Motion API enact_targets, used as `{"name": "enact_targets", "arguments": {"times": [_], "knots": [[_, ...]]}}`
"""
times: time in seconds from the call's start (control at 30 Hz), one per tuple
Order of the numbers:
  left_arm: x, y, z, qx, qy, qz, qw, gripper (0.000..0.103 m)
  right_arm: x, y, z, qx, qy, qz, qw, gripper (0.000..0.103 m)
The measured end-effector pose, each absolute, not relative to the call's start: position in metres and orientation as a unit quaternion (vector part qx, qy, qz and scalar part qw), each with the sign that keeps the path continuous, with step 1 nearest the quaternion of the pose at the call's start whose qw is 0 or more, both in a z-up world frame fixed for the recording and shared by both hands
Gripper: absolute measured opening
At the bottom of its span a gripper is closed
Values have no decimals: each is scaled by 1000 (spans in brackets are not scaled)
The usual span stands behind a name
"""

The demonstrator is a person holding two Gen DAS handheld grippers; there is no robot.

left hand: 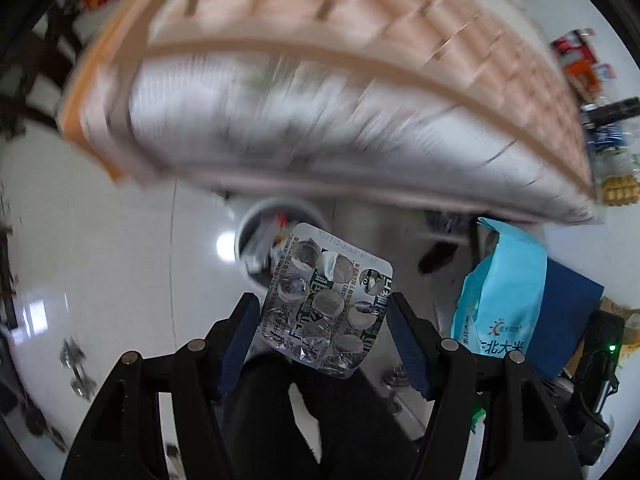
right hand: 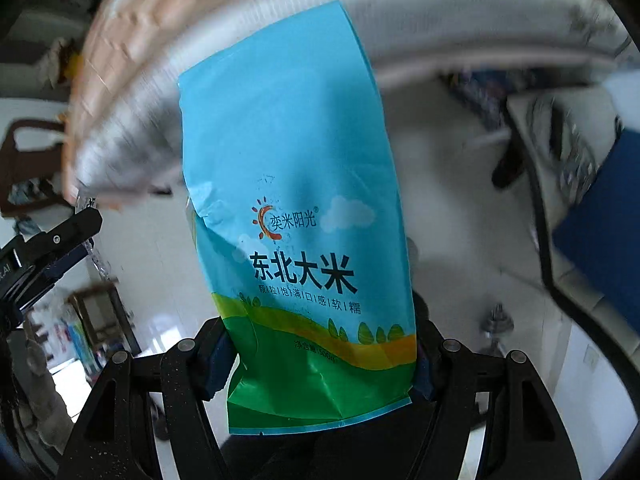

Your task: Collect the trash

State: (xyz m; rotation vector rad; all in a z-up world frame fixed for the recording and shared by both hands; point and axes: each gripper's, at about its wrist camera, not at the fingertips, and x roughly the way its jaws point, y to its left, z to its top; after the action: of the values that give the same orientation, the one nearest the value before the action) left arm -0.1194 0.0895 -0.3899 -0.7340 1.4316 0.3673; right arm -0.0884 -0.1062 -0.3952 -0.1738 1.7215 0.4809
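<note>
My left gripper [left hand: 322,312] is shut on an empty silver pill blister pack [left hand: 326,300], held in the air above a white trash bin [left hand: 262,232] that holds some scraps. My right gripper [right hand: 320,360] is shut on a blue and green rice bag [right hand: 296,216] with Chinese print, held upright. The bag also shows at the right of the left wrist view [left hand: 502,288]. The left gripper's finger [right hand: 60,248] shows at the left edge of the right wrist view.
A table edge with an orange checked cloth [left hand: 320,32] and a white plastic cover arches across the top, blurred by motion. The floor is glossy white tile [left hand: 100,260]. A blue panel [left hand: 568,312] and clutter [left hand: 584,64] are at the right. A chair [right hand: 32,160] stands left.
</note>
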Motion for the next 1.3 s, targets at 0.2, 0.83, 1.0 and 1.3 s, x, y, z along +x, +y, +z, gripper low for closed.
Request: {"name": "enact_targets", "arguments": {"times": [0.2, 0.83, 1.0, 1.3], "knots": [[-112, 97, -527, -363, 668, 142, 634, 63, -100, -99, -531, -109, 784, 195, 579, 72], [-148, 137, -701, -340, 685, 207, 610, 96, -99, 0, -786, -118, 781, 250, 560, 103], [-159, 131, -678, -308, 687, 224, 619, 96, -98, -9, -767, -138, 767, 243, 578, 103], [-169, 105, -609, -290, 680, 232, 632, 96, -92, -42, -665, -177, 730, 208, 626, 103]]}}
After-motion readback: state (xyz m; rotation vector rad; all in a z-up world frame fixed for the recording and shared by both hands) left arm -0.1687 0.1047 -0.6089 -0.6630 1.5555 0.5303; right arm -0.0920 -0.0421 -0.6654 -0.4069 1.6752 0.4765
